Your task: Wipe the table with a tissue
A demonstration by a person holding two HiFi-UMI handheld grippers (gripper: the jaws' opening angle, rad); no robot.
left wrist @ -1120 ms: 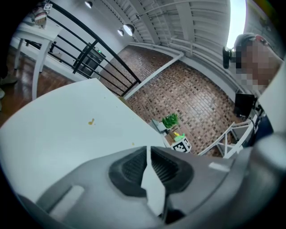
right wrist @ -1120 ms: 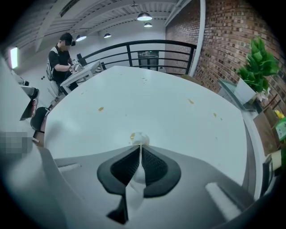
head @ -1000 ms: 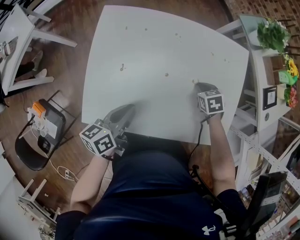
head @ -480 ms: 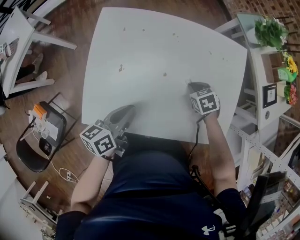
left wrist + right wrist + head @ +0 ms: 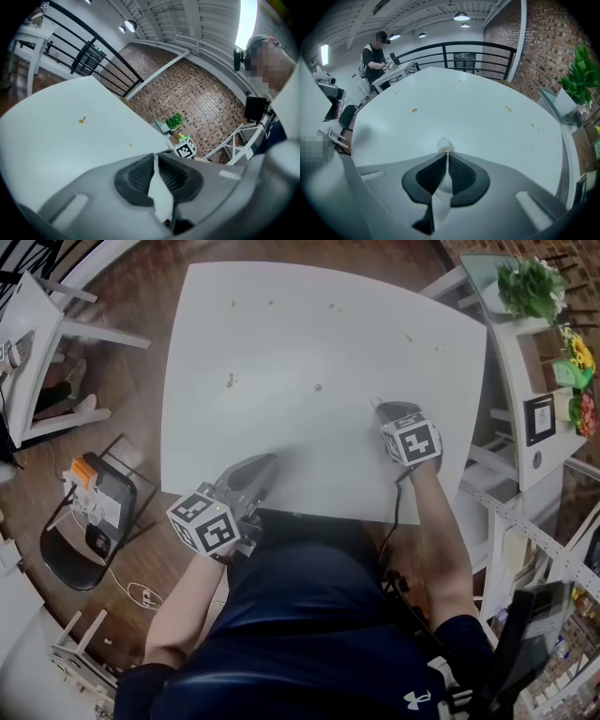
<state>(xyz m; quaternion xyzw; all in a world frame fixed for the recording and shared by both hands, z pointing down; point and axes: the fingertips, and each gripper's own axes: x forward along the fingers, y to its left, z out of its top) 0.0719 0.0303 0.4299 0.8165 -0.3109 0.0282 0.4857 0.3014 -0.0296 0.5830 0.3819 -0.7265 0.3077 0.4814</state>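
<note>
Bench [image 5: 309, 334] white, with small brownish specks [image 5: 230, 382] scattered on it. Right gripper [image 5: 378, 407] over its near right part, fingers [image 5: 425, 180] closed on a white tissue [image 5: 444, 145] whose tip pokes out ahead. Left gripper [image 5: 270, 463] at the near edge, fingers pinching a second tissue piece [image 5: 158, 190].
</note>
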